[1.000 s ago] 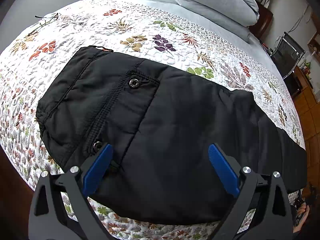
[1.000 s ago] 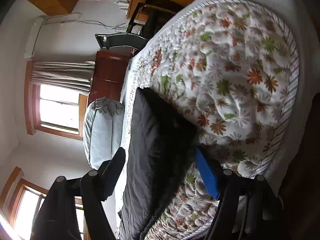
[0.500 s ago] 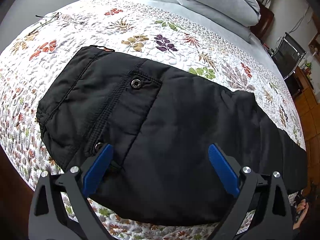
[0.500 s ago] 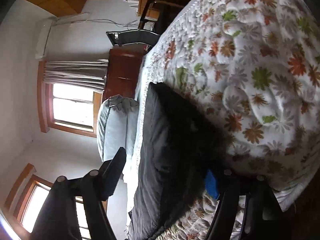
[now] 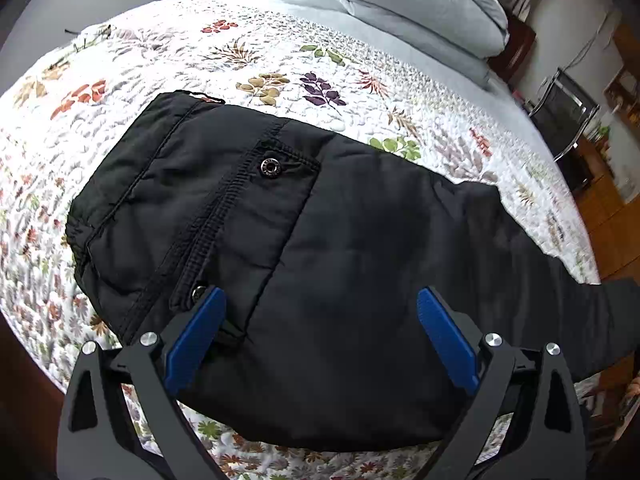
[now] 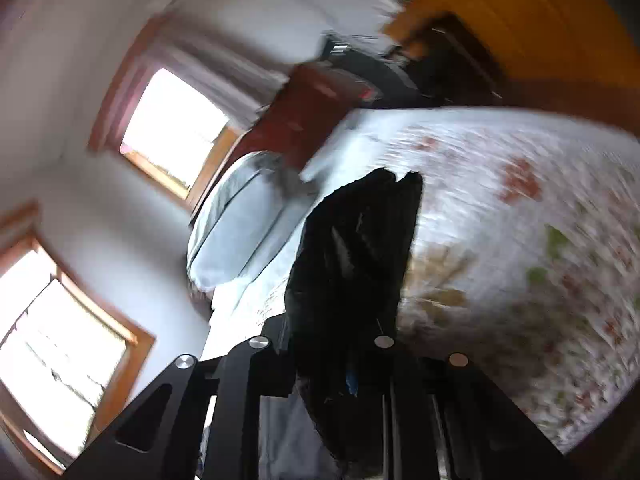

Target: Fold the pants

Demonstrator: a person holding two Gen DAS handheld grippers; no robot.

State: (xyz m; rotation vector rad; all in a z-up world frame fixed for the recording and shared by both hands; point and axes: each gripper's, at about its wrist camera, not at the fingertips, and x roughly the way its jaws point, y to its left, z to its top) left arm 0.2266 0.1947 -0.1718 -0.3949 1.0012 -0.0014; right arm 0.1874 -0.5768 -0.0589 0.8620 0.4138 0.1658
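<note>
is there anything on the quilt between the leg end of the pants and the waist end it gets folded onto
Nothing visible. The black padded pants lie flat on the floral quilted bedspread, their top bare. The right gripper, its jaws closing, has leg fabric between them. The grey pillows lie beyond.

place: home bedroom
evidence: bed with floral quilt [image 5: 280, 60]; grey pillows [image 5: 420, 4] at bed's head; curtained windows [image 6: 172, 128] behind pillows

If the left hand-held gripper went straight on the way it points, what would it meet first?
Most likely the black pants lying on the floral bedspread: the left hand-held gripper has its jaws wide open just over the cloth, tilted down. Exact depth is unclear.
</note>
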